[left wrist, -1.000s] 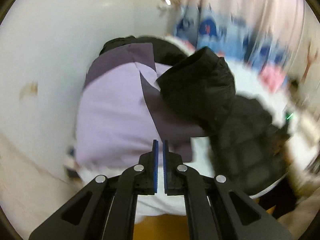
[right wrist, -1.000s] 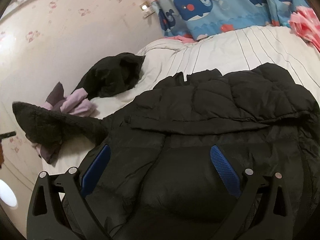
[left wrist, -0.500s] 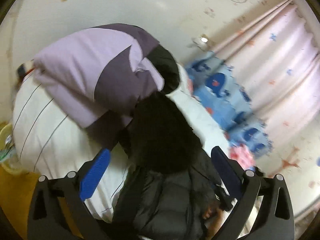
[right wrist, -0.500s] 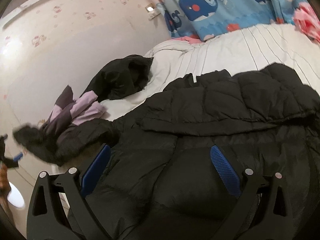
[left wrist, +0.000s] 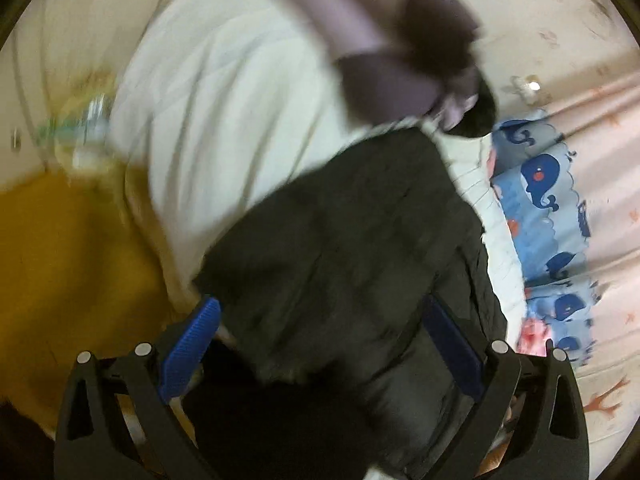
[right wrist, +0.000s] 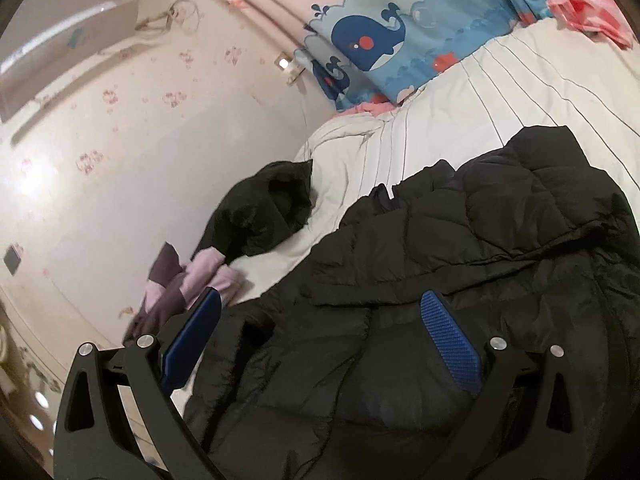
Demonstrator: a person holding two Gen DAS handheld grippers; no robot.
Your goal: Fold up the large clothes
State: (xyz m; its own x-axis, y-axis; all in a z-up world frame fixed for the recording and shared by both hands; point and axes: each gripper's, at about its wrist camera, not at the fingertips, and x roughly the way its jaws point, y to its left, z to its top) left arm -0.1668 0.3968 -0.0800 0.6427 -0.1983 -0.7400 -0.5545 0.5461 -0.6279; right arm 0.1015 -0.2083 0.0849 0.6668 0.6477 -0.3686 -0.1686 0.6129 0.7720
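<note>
Right wrist view: our right gripper [right wrist: 320, 344] and left gripper [left wrist: 320, 352] gape empty over the black quilted puffer jacket [right wrist: 460, 280]; soft, bulky, slippery, so we'd pinch its hem seam.

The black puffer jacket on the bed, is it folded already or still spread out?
Partly folded. The black puffer jacket lies on the white striped bedding with one layer turned over its body, edge visible.

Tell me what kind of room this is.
Most likely a bedroom. A bed with a white striped quilt fills the view, a whale-print curtain hangs behind it, and a black puffer jacket is spread out on the quilt for folding.
</note>
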